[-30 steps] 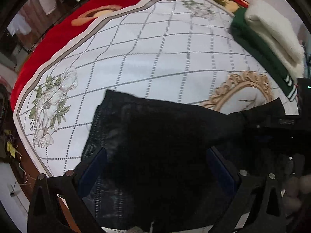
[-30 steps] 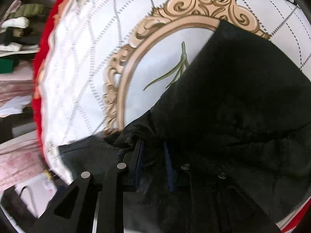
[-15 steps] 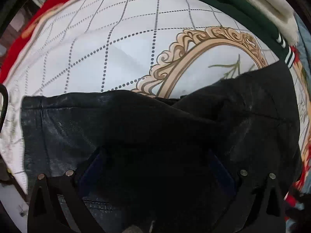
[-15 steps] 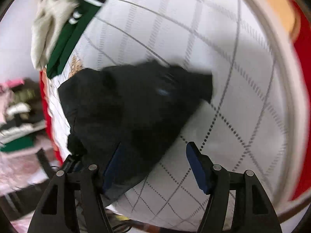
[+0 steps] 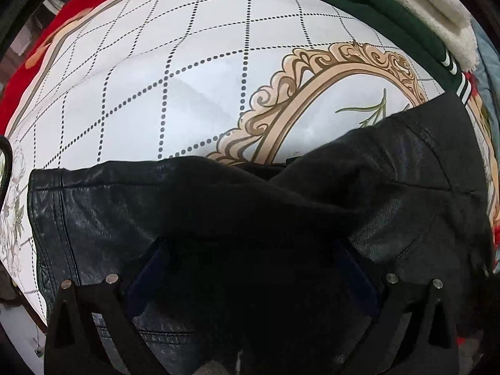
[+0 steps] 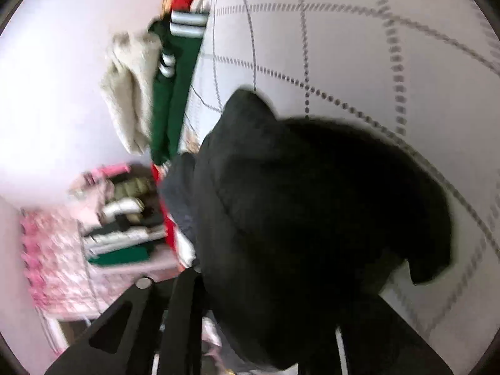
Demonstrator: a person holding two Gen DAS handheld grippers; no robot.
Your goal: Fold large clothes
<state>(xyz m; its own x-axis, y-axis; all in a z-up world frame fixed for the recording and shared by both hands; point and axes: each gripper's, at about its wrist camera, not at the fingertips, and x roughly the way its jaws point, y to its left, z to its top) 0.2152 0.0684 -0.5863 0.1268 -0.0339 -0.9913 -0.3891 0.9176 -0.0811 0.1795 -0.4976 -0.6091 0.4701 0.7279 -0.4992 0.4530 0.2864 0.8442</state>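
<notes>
A black leather jacket lies bunched on the white quilt, its stitched hem at the left. My left gripper points straight down over it, open, its blue pads wide apart with black cloth lying loose between them. In the blurred right wrist view the jacket fills the lower right. My right gripper is closing, its jaws nearly together with a fold of the jacket between them. Only its left finger shows, because cloth hides the other.
A folded dark green garment with white stripes and a cream fleece lie at the quilt's far right edge. A red blanket borders the quilt. Beside the bed are stacked clothes and pink patterned cloth.
The left gripper came down closer over the jacket, then held still. The right gripper let go of the cloth edge, opened, swung round to a new side, and has closed on the jacket.
</notes>
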